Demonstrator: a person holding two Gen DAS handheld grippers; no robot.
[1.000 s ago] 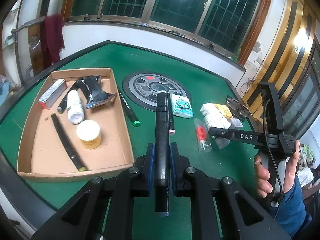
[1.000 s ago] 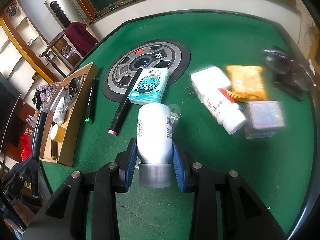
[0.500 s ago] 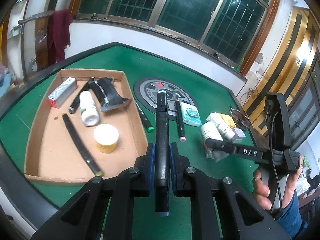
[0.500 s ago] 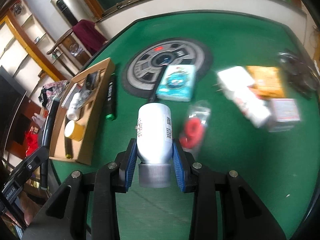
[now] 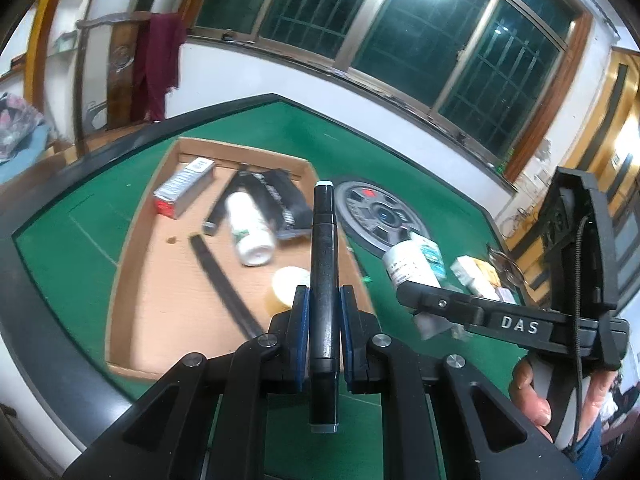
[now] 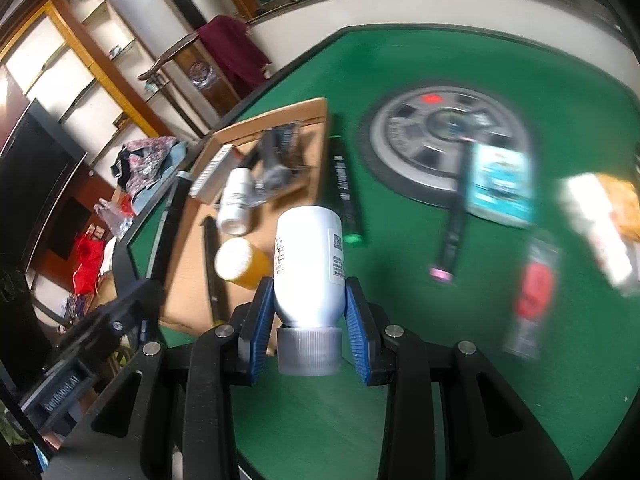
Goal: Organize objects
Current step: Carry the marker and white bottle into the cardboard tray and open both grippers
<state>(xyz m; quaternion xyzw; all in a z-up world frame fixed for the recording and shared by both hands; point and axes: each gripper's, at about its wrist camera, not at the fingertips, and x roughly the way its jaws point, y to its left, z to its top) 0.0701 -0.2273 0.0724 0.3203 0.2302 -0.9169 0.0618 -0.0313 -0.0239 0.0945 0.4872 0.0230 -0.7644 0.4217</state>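
Note:
My left gripper (image 5: 323, 312) is shut on a black marker (image 5: 324, 264) that points forward over the right edge of the cardboard tray (image 5: 132, 248). My right gripper (image 6: 309, 300) is shut on a white bottle (image 6: 310, 256) with a grey ribbed cap, held over the green table beside the tray (image 6: 316, 112). In the left wrist view the right gripper (image 5: 416, 296) and the white bottle (image 5: 408, 264) show to the right, with a hand (image 5: 536, 392) on the handle. In the tray lie a small white bottle (image 5: 250, 228), a yellow jar (image 5: 286, 284), a black pen (image 5: 224, 284), a boxed tube (image 5: 184, 192) and a black pouch (image 5: 276, 200).
On the green felt lie a green-tipped marker (image 6: 344, 188), a pink-tipped marker (image 6: 454, 224), a tissue pack (image 6: 500, 184), a red item in a clear bag (image 6: 534, 292) and white and orange packets (image 6: 600, 216). A round grey disc (image 6: 424, 136) is set in the table's middle.
Both grippers have travelled left toward the tray, each keeping its hold. The right gripper with its bottle now stands closer beside the left one. The tray looms larger in both views.

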